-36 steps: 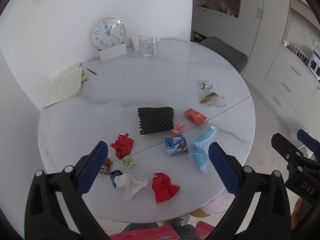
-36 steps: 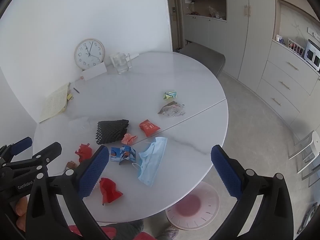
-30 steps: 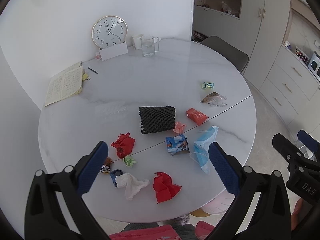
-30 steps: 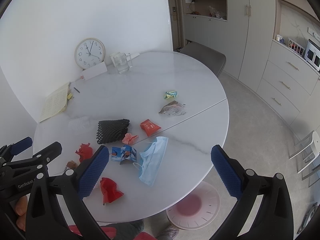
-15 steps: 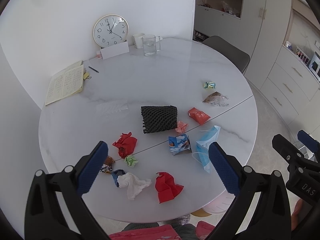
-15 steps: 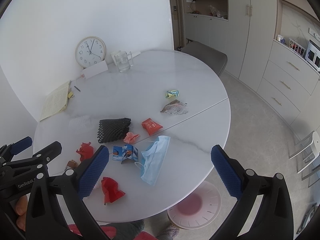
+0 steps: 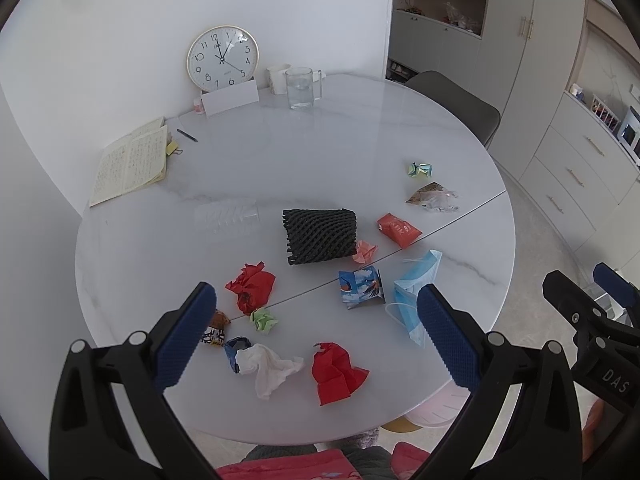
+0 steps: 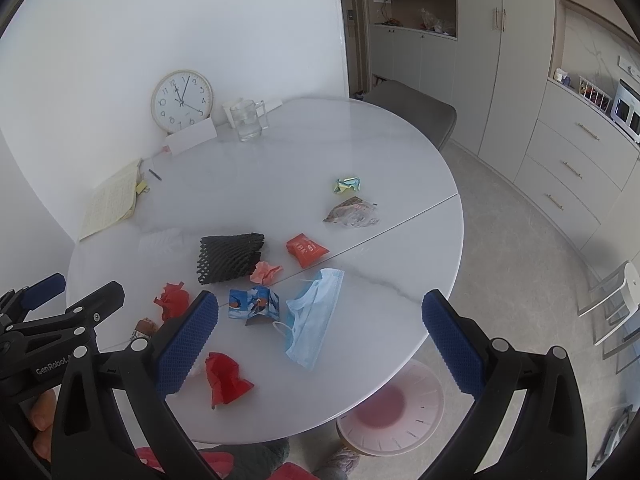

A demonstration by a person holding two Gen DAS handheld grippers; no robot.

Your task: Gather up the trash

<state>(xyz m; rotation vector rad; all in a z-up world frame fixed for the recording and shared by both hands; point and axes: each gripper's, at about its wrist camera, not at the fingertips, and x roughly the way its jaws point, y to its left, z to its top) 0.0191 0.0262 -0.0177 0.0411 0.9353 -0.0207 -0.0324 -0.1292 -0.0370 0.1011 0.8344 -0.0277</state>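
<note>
While both the left gripper (image 7: pixel 316 332) and right gripper (image 8: pixel 320 340) hang wide apart and empty, we judge the red paper (image 7: pixel 336 372) at six o'clock on the table (image 7: pixel 320 152) light, soft, best pinched across its crumpled ridge.

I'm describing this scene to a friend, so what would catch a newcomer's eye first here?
Probably the litter across the near half of the round white table: a black foam net mid-table, red crumpled paper and a blue face mask near the front edge. Next, the wall clock at the far edge, and a pink bin on the floor below the table.
</note>
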